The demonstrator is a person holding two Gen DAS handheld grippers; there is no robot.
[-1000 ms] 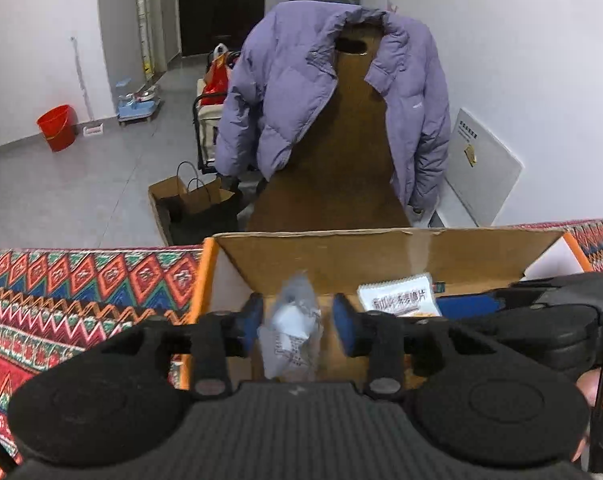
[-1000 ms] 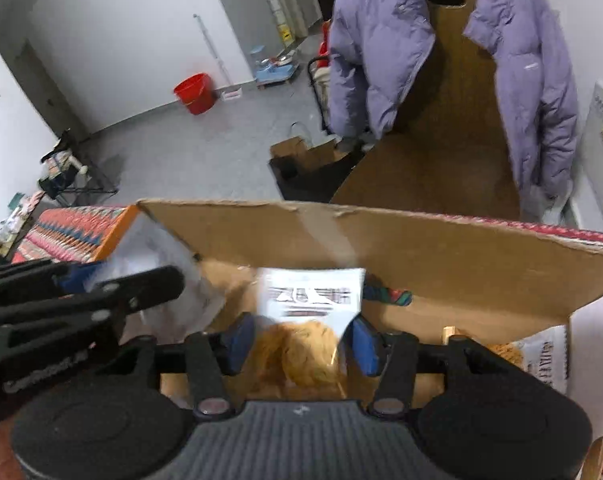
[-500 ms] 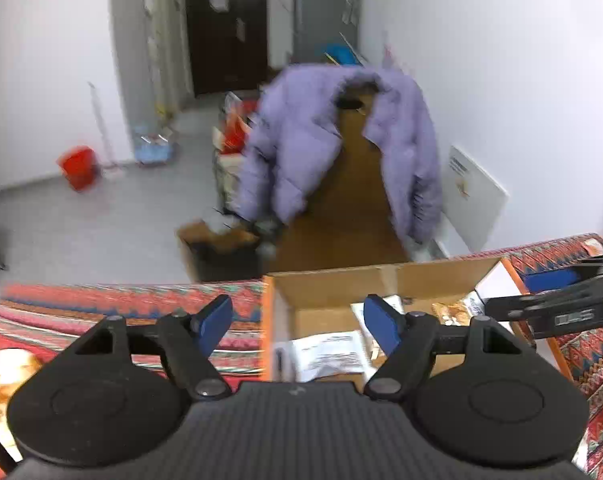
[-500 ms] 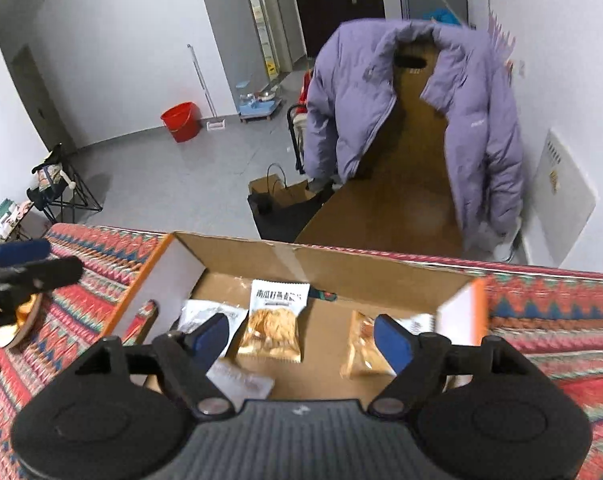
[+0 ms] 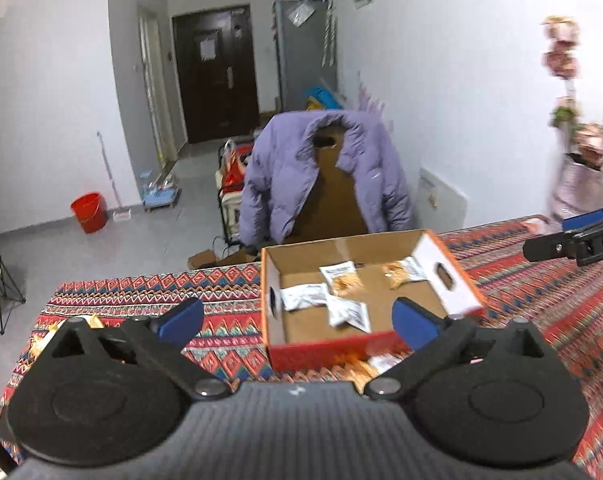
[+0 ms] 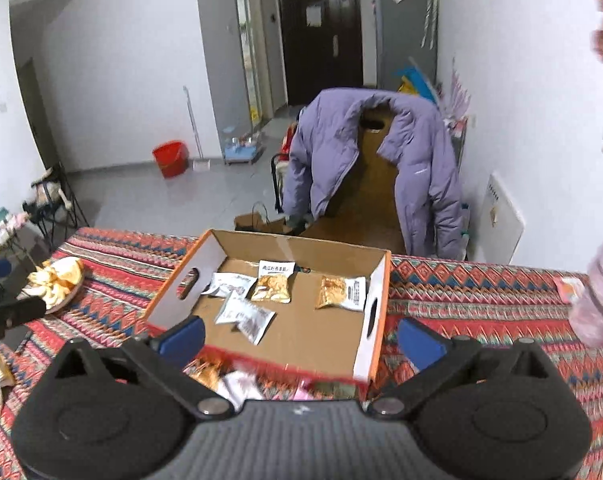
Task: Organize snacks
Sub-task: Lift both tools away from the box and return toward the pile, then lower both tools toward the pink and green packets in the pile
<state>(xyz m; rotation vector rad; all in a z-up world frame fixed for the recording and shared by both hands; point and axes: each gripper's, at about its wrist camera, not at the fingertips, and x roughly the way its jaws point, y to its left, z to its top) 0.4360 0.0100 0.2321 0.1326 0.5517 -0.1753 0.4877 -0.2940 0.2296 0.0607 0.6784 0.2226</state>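
The letters "DA" stand in white on the black right gripper (image 5: 573,240), at about 3 o'clock in the left wrist view; the rest is cut off by the edge. A snack packet (image 6: 275,280) in the cardboard box (image 6: 375,280) has a white top with dark print, at about 12 o'clock from the middle of the box, but it is too small to read. The other packets, the paper on the dark door (image 6: 313,14) and the white wall panel (image 6: 501,220) also bear marks too small to read.

Left claw (image 5: 297,322), right claw (image 6: 299,338) just opened, empty
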